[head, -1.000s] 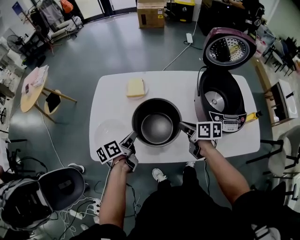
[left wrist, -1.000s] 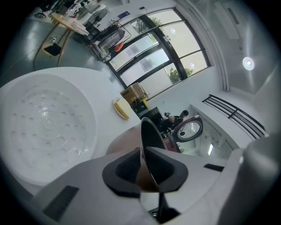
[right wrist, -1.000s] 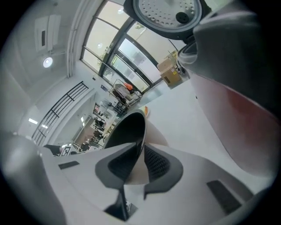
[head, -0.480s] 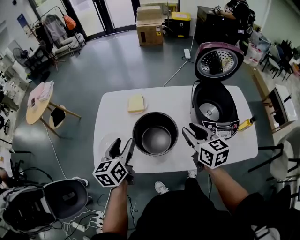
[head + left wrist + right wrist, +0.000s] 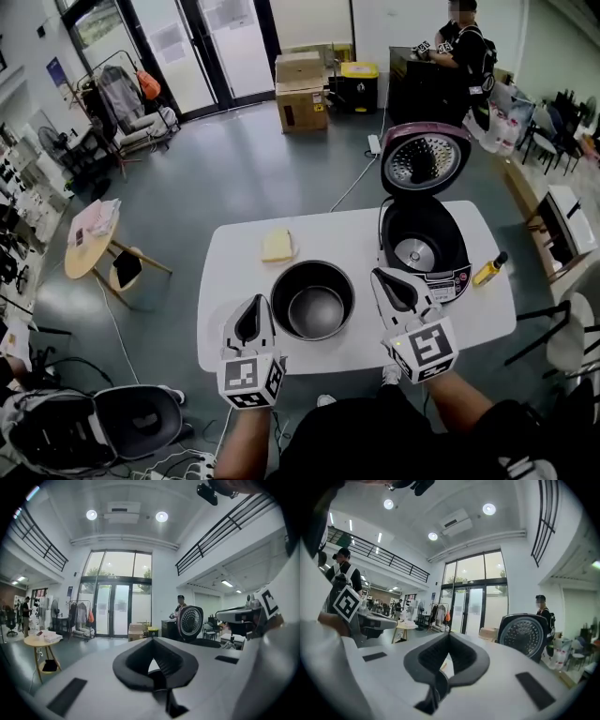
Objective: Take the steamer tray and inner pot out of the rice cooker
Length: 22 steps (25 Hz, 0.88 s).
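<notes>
The dark inner pot (image 5: 313, 300) stands empty on the white table (image 5: 356, 234), left of the open rice cooker (image 5: 424, 246), whose lid (image 5: 424, 159) stands upright. My left gripper (image 5: 251, 314) hovers above the table at the pot's left, shut and holding nothing. My right gripper (image 5: 389, 284) hovers between pot and cooker, also shut and empty. In the left gripper view the jaws (image 5: 152, 641) meet with nothing between them. The right gripper view shows the same (image 5: 449, 637), with the cooker lid (image 5: 524, 634) beyond. My left gripper hides the table to the left of the pot.
A yellow sponge-like block (image 5: 277, 246) lies at the table's far edge, and a small yellow bottle (image 5: 489, 269) stands right of the cooker. Cardboard boxes (image 5: 302, 80) and a person (image 5: 464, 42) are far off. A round side table (image 5: 92, 239) stands at left.
Both grippers have left the pot's rim, risen well above the table and rolled, so that their marker cubes now face the head camera. The pot stays where it stood.
</notes>
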{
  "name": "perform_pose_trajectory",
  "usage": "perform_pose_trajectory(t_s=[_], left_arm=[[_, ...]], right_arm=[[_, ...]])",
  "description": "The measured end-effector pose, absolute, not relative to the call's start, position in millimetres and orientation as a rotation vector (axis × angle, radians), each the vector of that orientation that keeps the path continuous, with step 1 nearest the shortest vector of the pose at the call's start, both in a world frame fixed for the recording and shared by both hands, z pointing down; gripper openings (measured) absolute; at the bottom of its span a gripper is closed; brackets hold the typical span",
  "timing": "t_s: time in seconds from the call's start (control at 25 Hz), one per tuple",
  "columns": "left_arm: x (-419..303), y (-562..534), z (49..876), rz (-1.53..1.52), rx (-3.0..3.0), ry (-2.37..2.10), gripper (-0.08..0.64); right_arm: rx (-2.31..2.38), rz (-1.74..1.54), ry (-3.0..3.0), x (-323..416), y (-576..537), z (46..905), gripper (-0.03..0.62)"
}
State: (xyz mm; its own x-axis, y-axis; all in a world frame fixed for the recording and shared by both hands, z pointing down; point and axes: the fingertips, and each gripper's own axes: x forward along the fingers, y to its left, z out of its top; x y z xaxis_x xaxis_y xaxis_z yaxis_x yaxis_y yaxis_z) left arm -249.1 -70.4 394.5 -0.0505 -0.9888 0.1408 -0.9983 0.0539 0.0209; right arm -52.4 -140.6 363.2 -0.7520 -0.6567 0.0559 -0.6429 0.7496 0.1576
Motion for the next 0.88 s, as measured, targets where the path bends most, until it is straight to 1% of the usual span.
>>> perform_pose_trajectory(t_s=[0.08,0.2,0.36,0.88], left_arm=[[-242,-71,392,0.154,2.108,-2.194,-0.002],[-231,-73,394,0.180,2.137,-2.189,-0.002],[-221,-77,395,0.195,2.165,-2.178,-0.002],[-212,-82,391,0.233,2.190,-2.171,-0.002]], right_arm=[[1.059,-0.216,-2.821,-52,-138,367,0.000],[1.058,-0.146,-2.841,-47,-137,374,-0.002],[1.071,-0.139,-2.846,-40,-136,374,-0.002],[1.128,-0.158,-2.811,-27,-138,372,-0.002]])
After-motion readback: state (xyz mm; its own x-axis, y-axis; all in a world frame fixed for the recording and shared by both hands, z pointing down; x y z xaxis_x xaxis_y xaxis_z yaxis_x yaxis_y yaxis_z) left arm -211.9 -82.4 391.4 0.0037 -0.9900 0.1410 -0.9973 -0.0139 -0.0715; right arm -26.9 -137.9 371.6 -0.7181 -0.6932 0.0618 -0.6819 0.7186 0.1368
